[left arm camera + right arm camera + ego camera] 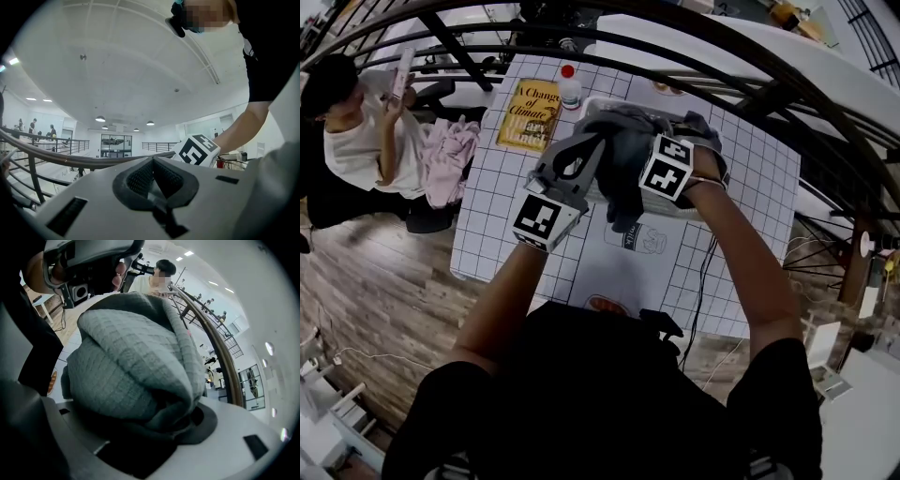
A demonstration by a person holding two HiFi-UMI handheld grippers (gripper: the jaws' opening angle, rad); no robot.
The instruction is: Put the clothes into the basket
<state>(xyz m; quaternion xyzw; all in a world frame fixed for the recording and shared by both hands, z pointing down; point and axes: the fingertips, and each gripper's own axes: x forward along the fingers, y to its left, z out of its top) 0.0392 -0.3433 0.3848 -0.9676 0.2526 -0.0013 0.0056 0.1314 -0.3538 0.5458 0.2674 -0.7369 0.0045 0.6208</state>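
**Grey garment in right gripper, above the basket**

Right gripper (168, 427): jaws stand fairly wide, clamped on a thick bunch of the grey garment (136, 362). The waffle-textured cloth fills the gap between the jaws and bulges up over them, so the pads are mostly covered.

Left gripper (153, 176): jaws together, ribbed pads meeting at the centre line, nothing between them. It points upward, toward the ceiling. The right gripper's marker cube (197, 150) shows just beyond it.

Head view: both grippers are raised over the far half of the table (750, 197), close together, left just beside right. The garment hangs in a dark grey clump between and below them. Under it sits a white container, apparently the basket (602, 105), with only parts of its rim showing past the cloth. Cannot tell whether the lower end of the garment touches the inside of the basket.

Other items:
- The table is covered with a grid-pattern cloth.
- A yellow book (528, 114) lies near the far-left corner, with a bottle with a red cap (569, 86) just beside it.
- Pink clothes (450, 159) are heaped off the left edge of the table.
- A seated person (356, 131) in a pale top is next to the heap.
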